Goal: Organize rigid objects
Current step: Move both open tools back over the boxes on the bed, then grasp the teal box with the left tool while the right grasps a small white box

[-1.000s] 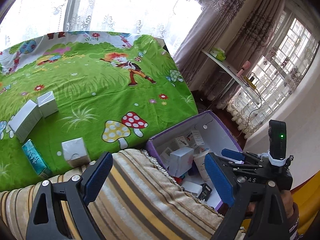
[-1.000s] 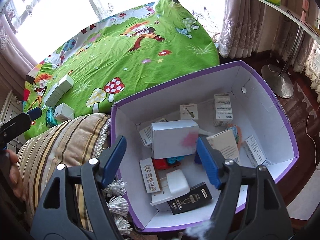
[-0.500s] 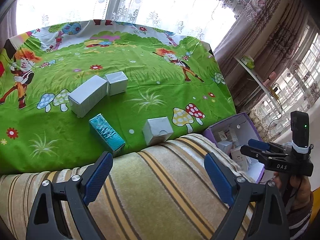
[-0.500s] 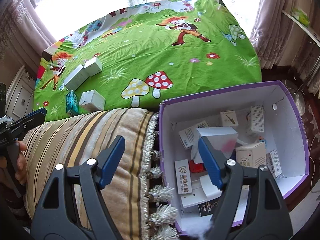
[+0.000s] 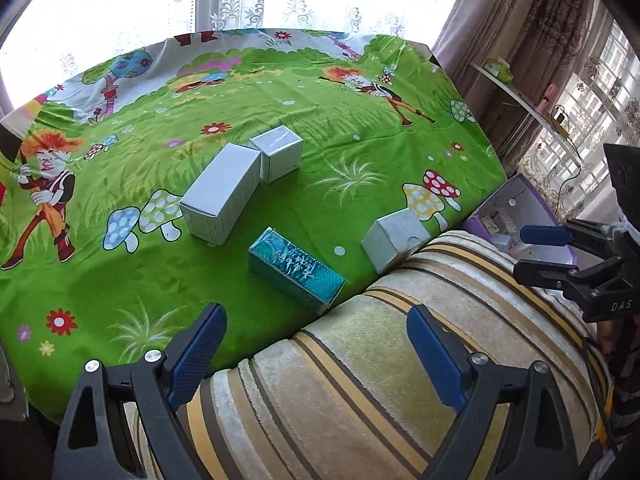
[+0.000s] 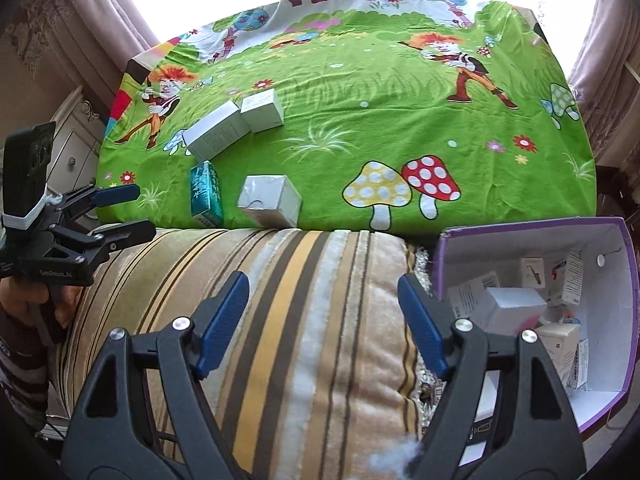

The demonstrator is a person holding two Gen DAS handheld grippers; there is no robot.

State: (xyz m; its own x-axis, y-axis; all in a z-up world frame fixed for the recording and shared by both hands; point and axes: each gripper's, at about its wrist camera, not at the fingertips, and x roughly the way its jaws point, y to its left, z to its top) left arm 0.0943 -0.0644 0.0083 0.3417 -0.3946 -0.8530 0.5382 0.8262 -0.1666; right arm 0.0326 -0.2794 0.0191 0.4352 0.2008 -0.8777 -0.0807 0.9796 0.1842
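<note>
Both tools swing away from purple box toward green cartoon sheet since earlier frames. I see left tool (image 5: 316, 344) pitched down over striped cushion (image 5: 360, 380), jaws wide, nothing between. Right tool (image 6: 320, 320) same pose over cushion, jaws apart, empty. Purple box (image 6: 624, 320) at cushion's right end holds jumble of small cartons. On sheet (image 5: 320, 140): long white carton (image 5: 220, 192) touching square white carton (image 5: 278, 152); teal carton (image 5: 296, 270) and another white carton (image 5: 394, 238) against cushion edge.

left tongs (image 5: 316, 348) wide apart, right tongs (image 6: 322, 320) spread, apparently empty
</note>
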